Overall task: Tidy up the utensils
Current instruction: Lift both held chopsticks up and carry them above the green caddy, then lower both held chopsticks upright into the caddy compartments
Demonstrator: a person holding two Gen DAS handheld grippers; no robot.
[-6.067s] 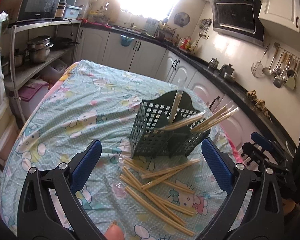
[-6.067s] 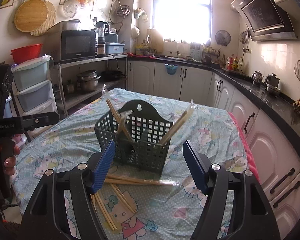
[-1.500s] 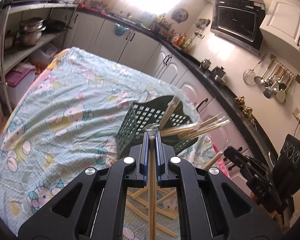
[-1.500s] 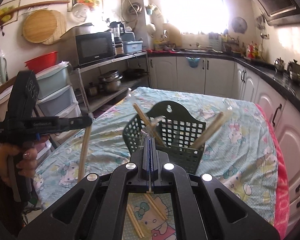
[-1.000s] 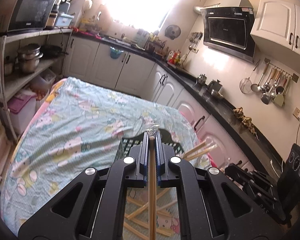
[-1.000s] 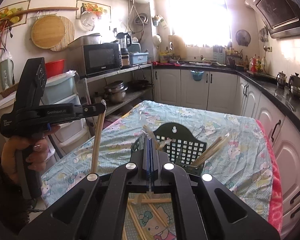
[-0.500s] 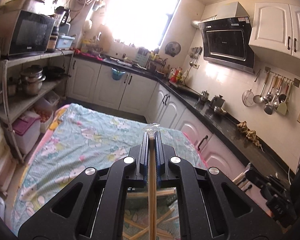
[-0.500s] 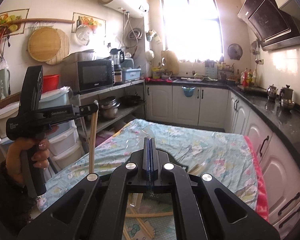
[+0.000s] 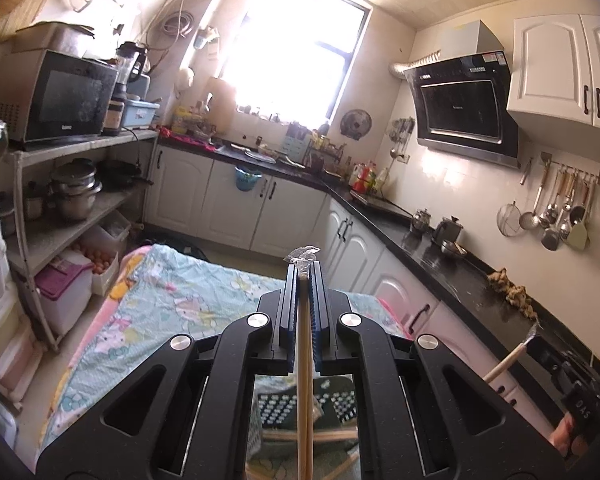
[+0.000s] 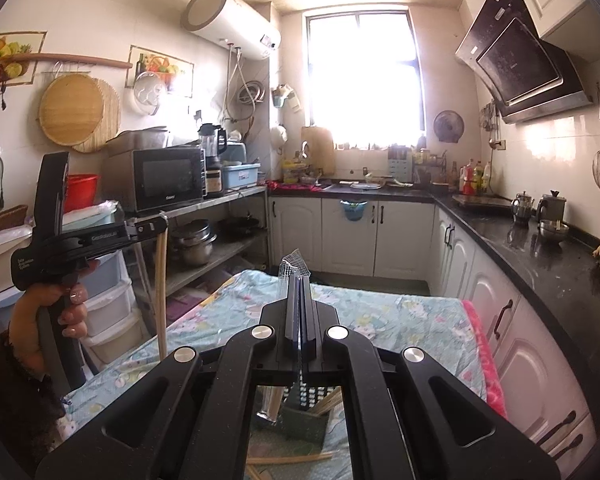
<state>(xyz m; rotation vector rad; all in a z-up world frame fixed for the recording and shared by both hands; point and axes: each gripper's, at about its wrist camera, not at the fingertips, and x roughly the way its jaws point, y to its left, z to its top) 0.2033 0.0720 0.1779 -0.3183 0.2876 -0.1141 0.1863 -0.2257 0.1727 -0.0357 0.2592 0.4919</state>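
- The left gripper point(image 9: 304, 270) is clamped tight on a pair of wrapped chopsticks point(image 9: 304, 400), pinched near the top end; the sticks hang straight below the jaws.
- The right gripper point(image 10: 298, 280) is closed on a clear plastic wrapper point(image 10: 291, 262); seemingly another wrapped pair hangs beneath.
- Below both grippers stands the green slotted basket point(image 10: 304, 420), loose chopsticks beside it on the tablecloth point(image 10: 400, 320).
- Chopsticks are light, stiff and slick in film; gripping near one end suits dropping them upright.
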